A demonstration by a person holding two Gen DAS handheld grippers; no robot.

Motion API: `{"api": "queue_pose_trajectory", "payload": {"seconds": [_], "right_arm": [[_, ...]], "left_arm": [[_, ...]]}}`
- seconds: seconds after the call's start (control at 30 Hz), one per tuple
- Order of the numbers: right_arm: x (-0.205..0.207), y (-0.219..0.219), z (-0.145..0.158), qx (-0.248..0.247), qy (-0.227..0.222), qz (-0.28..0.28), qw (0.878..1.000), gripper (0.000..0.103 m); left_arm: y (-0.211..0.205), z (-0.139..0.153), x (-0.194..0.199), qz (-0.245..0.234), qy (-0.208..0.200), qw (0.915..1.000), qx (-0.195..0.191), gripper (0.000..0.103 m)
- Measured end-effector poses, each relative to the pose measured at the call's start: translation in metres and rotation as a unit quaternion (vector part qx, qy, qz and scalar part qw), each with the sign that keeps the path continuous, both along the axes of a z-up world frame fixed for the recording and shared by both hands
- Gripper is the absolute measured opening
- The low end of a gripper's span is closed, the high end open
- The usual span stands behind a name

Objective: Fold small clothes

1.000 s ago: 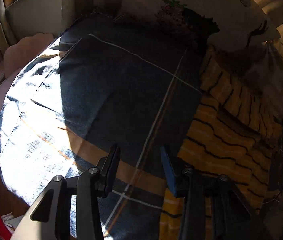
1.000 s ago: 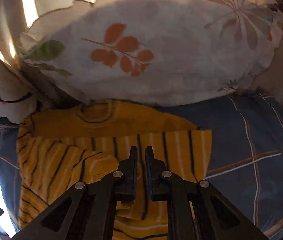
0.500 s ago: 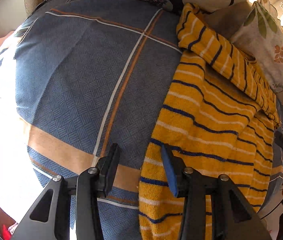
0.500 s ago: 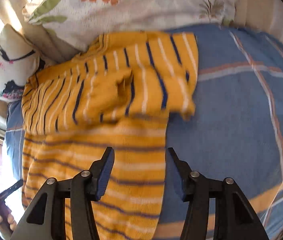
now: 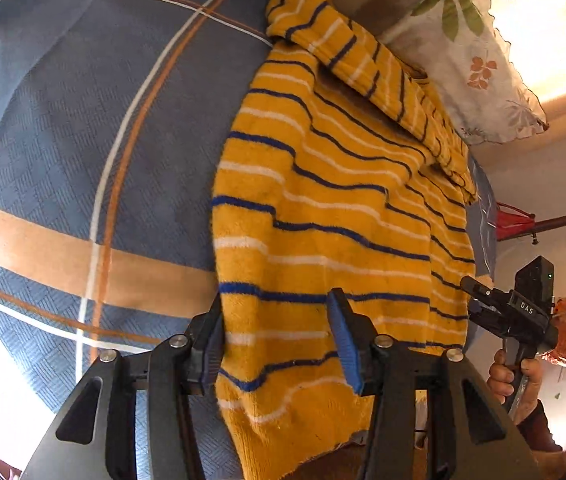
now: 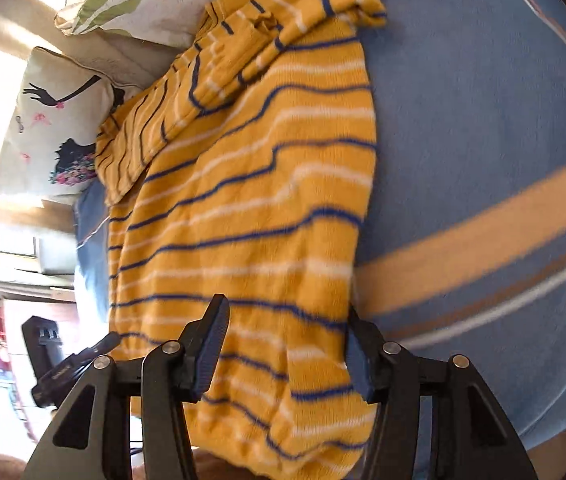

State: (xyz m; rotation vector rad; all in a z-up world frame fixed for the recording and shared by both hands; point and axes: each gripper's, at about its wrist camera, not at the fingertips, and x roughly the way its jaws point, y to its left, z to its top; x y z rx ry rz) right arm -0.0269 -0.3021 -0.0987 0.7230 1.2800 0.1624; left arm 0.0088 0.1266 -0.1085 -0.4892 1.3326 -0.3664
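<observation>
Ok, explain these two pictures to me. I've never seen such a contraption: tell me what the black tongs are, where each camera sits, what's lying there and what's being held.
There is no robot here. A person holds a handheld two-finger gripper in each hand, and each carries a wide-angle camera looking forward along its fingers.

One picture comes from the left gripper; at its right edge you see the right hand holding the other tool. The other picture comes from the right gripper.

A yellow striped sweater lies on a blue plaid bedcover, with a leaf-print pillow and a silhouette-print pillow behind it.

Both grippers are open, over the sweater's near end. Nothing is held.
</observation>
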Motion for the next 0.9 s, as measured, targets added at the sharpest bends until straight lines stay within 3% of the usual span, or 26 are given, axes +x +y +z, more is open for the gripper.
{"api": "queue_pose_trajectory", "payload": {"seconds": [0.07, 0.17, 0.2, 0.23, 0.27, 0.3, 0.33, 0.37, 0.4, 0.53, 0.67, 0.9], "right_arm": [[-0.012, 0.002, -0.003, 0.023, 0.004, 0.000, 1.000, 0.059], [-0.028, 0.007, -0.006, 0.051, 0.002, 0.009, 0.999, 0.059], [-0.033, 0.011, -0.006, 0.059, 0.001, 0.020, 0.998, 0.059], [-0.035, 0.013, -0.007, 0.065, -0.002, 0.029, 0.997, 0.059], [-0.040, 0.016, -0.008, 0.070, -0.006, 0.042, 0.997, 0.059], [-0.044, 0.018, -0.009, 0.070, -0.012, 0.055, 0.996, 0.057], [-0.045, 0.020, -0.008, 0.063, -0.017, 0.070, 0.995, 0.045], [-0.045, 0.020, -0.008, 0.050, -0.015, 0.089, 0.995, 0.033], [-0.043, 0.022, -0.009, 0.040, -0.006, 0.109, 0.993, 0.011], [-0.043, 0.012, -0.009, 0.060, -0.011, 0.136, 0.989, 0.010], [-0.056, 0.006, 0.011, 0.087, -0.041, 0.171, 0.981, 0.010], [-0.082, -0.019, 0.022, 0.080, -0.048, 0.197, 0.976, 0.010]], "left_arm": [[-0.008, 0.001, -0.005, -0.003, -0.011, 0.9999, 0.005, 0.058], [-0.020, 0.003, -0.010, 0.007, -0.015, 0.9994, 0.029, 0.058], [-0.020, 0.006, -0.013, 0.015, -0.016, 0.9987, 0.047, 0.053], [-0.023, 0.006, -0.013, 0.020, -0.013, 0.9977, 0.063, 0.024], [-0.026, 0.003, -0.013, 0.020, -0.002, 0.9975, 0.067, 0.009], [-0.024, 0.002, -0.014, 0.032, 0.004, 0.9973, 0.065, 0.011], [-0.023, 0.002, -0.015, 0.047, 0.005, 0.9968, 0.064, 0.011], [-0.023, 0.004, -0.016, 0.055, 0.006, 0.9961, 0.069, 0.011], [-0.024, 0.007, -0.019, 0.063, 0.002, 0.9949, 0.079, 0.010], [-0.030, 0.032, -0.039, 0.082, -0.027, 0.9908, 0.105, 0.009], [-0.034, 0.052, -0.067, 0.103, -0.042, 0.9876, 0.112, 0.008], [-0.043, 0.057, -0.109, 0.126, -0.030, 0.9859, 0.106, 0.008]]}}
